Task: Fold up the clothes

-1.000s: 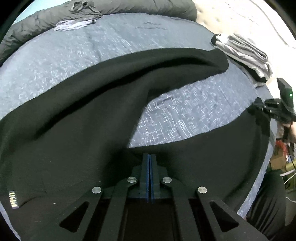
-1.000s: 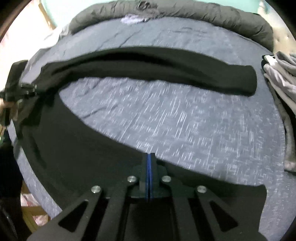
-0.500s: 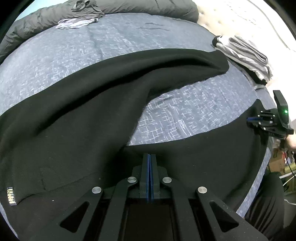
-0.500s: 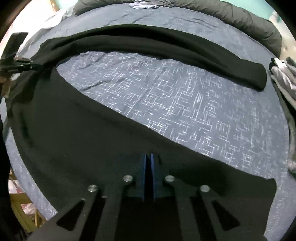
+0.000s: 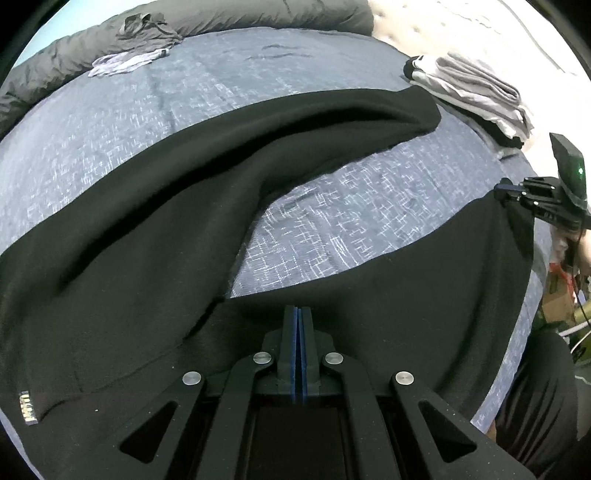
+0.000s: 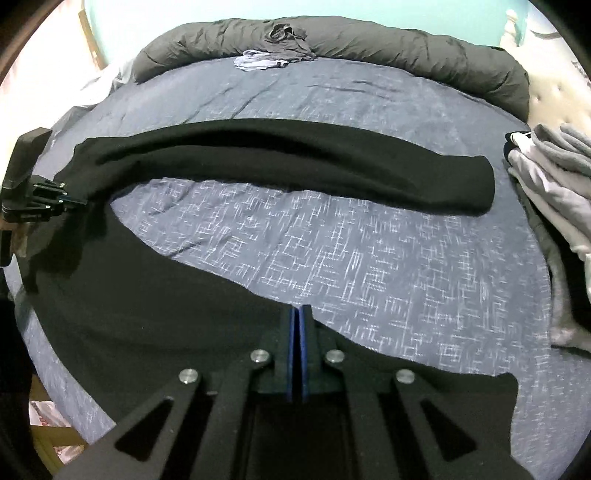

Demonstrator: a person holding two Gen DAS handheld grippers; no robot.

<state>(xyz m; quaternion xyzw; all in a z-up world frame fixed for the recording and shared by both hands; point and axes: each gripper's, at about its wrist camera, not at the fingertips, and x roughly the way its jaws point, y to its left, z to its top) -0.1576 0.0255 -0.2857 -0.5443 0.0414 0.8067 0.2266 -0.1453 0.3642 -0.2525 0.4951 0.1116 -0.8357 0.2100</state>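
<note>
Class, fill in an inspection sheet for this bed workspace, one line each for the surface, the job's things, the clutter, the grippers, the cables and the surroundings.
Surface: blue patterned bedspread, lightly wrinkled.
Job's things: black garment spread across the bed, one long part reaching toward the grey stack.
Clutter: folded grey clothes stacked at the bed's right edge; crumpled grey items near the rolled dark duvet.
Grippers: left gripper and right gripper both shut on the garment's near edge.
Cables: thin dark cord below the right gripper in the left wrist view.
Surroundings: pale tufted headboard, light blue wall.
</note>
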